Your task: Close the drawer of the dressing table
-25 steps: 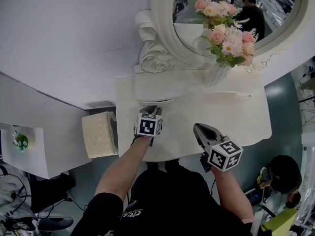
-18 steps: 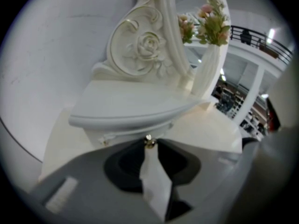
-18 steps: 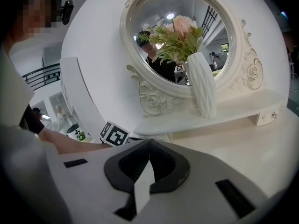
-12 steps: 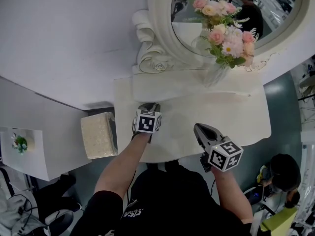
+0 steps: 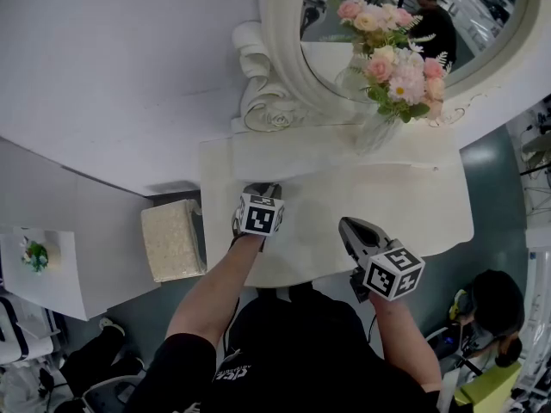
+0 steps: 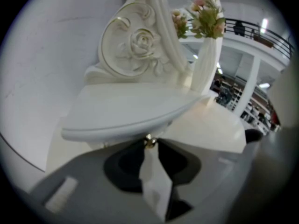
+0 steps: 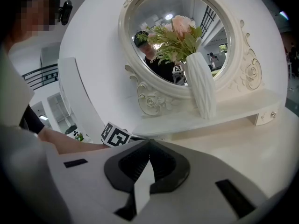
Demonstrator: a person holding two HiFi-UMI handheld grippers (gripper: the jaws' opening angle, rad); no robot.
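The white dressing table [image 5: 422,205] carries a low shelf [image 6: 126,111] under its round mirror [image 5: 387,15]. A small gold drawer knob [image 6: 149,141] shows just below the shelf's front edge; the drawer front itself is hidden. My left gripper [image 6: 150,145] points at that spot and is shut on the knob, its tips pinching it. Its jaws have just been opening a little with the knob still between them. From the head view the left gripper [image 5: 262,191] meets the shelf's left end. My right gripper [image 5: 348,224] hovers shut over the tabletop with nothing in it.
A white vase of pink flowers [image 5: 385,76] stands on the shelf's right part. A second small drawer with a knob [image 7: 265,117] sits at the shelf's right end. A beige cushioned stool [image 5: 173,237] stands left of the table. Another person [image 5: 495,312] is at the lower right.
The left gripper has shifted only slightly at the shelf's front. The right gripper has stayed where it was.
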